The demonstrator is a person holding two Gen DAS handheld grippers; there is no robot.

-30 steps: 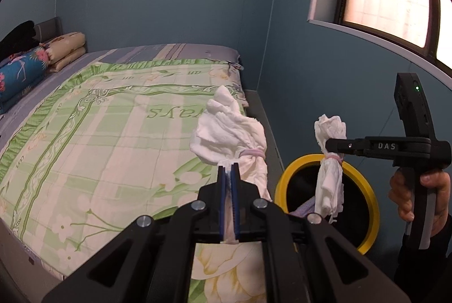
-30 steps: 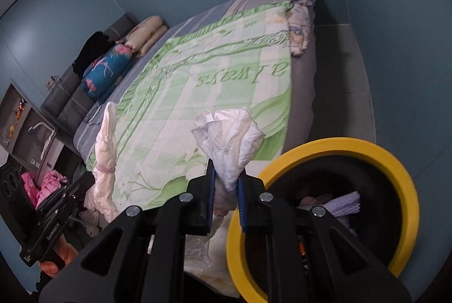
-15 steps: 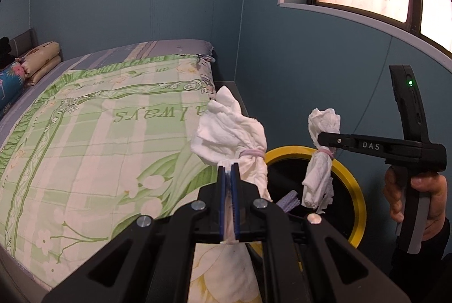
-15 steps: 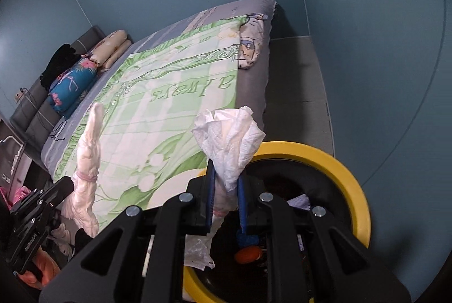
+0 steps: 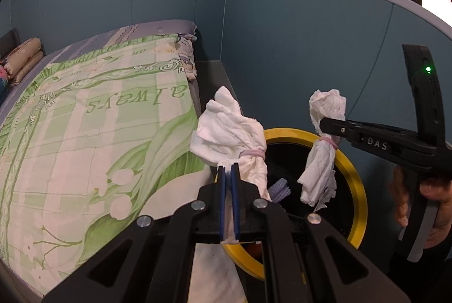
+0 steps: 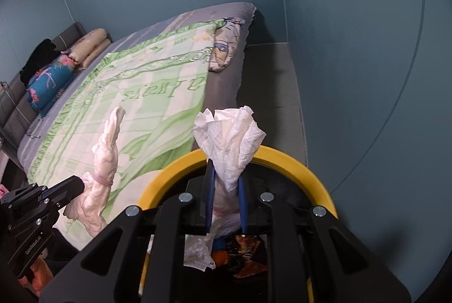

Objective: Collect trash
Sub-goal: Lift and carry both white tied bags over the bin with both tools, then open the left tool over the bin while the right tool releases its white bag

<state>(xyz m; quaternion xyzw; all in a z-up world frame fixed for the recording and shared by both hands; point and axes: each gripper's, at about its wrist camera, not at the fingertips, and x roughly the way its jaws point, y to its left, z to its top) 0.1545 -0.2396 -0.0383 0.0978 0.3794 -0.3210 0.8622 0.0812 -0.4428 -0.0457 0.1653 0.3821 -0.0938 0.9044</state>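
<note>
My left gripper (image 5: pixel 228 170) is clamped on a banded tissue wad (image 5: pixel 231 130) beside the yellow-rimmed bin (image 5: pixel 358 190). My right gripper (image 6: pixel 226 184) pinches another tissue bundle (image 6: pixel 231 139) above the bin's rim.

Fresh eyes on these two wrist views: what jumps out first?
Two white tissue bundles, each cinched with a pink band: the left gripper pinches the larger tissue bundle at the bed's edge, the right gripper pinches the slimmer tissue bundle over the bin. The yellow-rimmed bin sits on the floor beside the bed, litter already inside. Behind lies the green floral quilt printed "always".
</note>
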